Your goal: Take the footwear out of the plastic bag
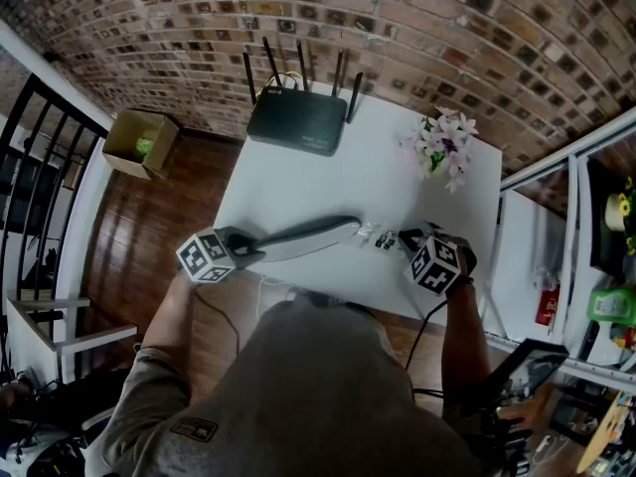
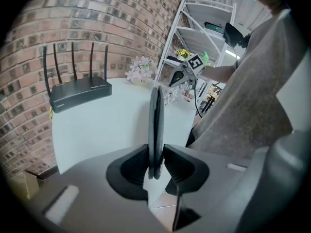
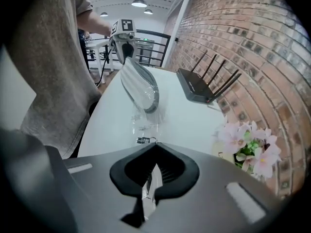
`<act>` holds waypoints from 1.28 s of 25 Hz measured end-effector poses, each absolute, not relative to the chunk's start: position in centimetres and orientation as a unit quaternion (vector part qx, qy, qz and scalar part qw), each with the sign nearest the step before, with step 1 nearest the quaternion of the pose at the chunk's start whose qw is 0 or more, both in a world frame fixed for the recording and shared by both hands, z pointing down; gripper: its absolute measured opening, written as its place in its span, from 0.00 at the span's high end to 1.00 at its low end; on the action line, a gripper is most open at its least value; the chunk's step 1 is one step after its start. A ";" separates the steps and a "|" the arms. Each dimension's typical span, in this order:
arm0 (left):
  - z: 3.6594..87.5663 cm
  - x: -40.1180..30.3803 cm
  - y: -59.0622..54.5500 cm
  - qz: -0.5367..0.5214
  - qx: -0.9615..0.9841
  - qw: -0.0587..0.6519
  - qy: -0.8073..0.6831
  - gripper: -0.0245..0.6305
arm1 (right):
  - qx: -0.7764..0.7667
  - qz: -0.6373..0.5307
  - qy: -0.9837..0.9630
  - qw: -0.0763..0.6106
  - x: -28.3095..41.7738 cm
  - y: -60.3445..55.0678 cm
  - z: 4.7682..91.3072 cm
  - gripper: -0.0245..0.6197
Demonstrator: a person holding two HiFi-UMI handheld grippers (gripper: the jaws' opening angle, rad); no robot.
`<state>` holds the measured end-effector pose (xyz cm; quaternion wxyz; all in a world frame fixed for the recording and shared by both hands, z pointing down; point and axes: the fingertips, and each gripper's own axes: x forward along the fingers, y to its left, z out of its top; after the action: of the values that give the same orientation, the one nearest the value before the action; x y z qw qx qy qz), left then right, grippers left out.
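Your left gripper (image 2: 155, 163) is clamped on one end of the grey footwear (image 1: 303, 237), with the pads pinching its thin edge. The shoe reaches out from those jaws low over the near part of the table. Its far end points at the clear plastic bag (image 3: 143, 123), which trails to your right gripper (image 3: 151, 178). That gripper's jaws are together on a fold of the film.

The film is too transparent to say how much of the toe is inside it, though the bag looks mostly slack and empty. To finish well, draw your two hands straight apart along the shoe's length. Hold the right one low so the film slides off rather than bunching. Don't twist the left wrist, because the grip is on a narrow edge and could slip.

The white table (image 1: 397, 182) gives you a smooth, bare stretch to work above. On the left, a cardboard box (image 1: 142, 142) sits on the wooden floor (image 1: 149, 237). A black router (image 1: 298, 119) stands at the table's far edge and pink flowers (image 1: 442, 142) at its right corner, both well apart from your hands. Metal shelving (image 1: 596, 266) stands to the right, and a brick wall (image 1: 397, 18) runs behind.
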<state>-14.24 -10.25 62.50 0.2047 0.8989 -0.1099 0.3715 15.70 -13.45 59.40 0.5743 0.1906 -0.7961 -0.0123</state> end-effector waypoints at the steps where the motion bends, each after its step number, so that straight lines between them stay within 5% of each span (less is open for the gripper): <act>1: 62.6 -14.5 -10.1 0.370 0.898 0.209 -0.115 0.81 | 0.198 -0.006 -0.797 0.571 15.8 -13.6 59.6 0.94; 22: 64.4 -17.3 -5.7 0.231 0.849 0.395 -0.265 0.81 | 0.329 0.068 -0.747 0.574 19.3 -15.3 63.6 0.93; 29: 64.5 -16.0 -5.8 0.182 0.823 0.449 -0.297 0.81 | 0.358 0.057 -0.745 0.560 19.2 -15.5 63.0 0.69; 32: 64.6 -15.2 -6.2 0.165 0.818 0.459 -0.306 0.81 | 0.378 0.039 -0.747 0.545 18.9 -15.9 61.7 0.68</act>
<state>-15.21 -6.17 64.59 0.4592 0.8177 -0.3056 0.1645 18.90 -15.89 61.73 0.5448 0.3785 -0.7473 0.0393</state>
